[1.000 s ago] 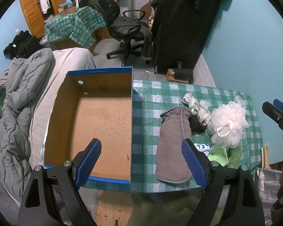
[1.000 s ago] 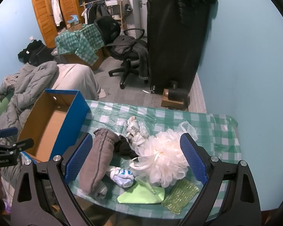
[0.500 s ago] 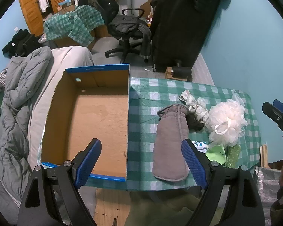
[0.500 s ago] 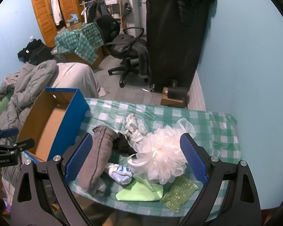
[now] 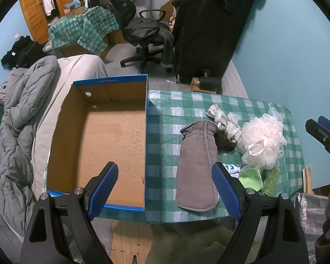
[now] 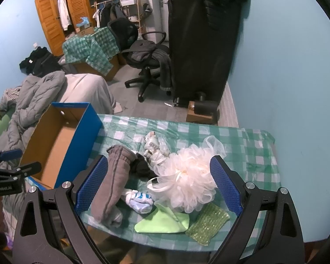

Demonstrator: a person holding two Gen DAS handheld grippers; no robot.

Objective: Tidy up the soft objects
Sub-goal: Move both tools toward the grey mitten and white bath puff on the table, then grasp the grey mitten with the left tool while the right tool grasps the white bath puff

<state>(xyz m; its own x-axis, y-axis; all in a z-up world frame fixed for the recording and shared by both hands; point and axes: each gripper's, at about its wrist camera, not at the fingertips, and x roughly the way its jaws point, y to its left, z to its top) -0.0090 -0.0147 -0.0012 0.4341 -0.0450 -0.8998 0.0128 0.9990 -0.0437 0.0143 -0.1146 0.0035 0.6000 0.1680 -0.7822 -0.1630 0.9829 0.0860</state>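
Both grippers (jaws wide) backed off, seemingly; mitten unmoved.

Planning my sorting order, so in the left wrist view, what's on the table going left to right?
Cardboard box → grey mitten → white mesh bath pouf

Bedroom clutter beyond the work surface

Far ahead of the grippers a tall black garment bag stands against the blue wall, an office chair draped with dark clothes to its left. Further left, a wooden wardrobe and a grey quilted duvet; checked cloth covers a cardboard box.
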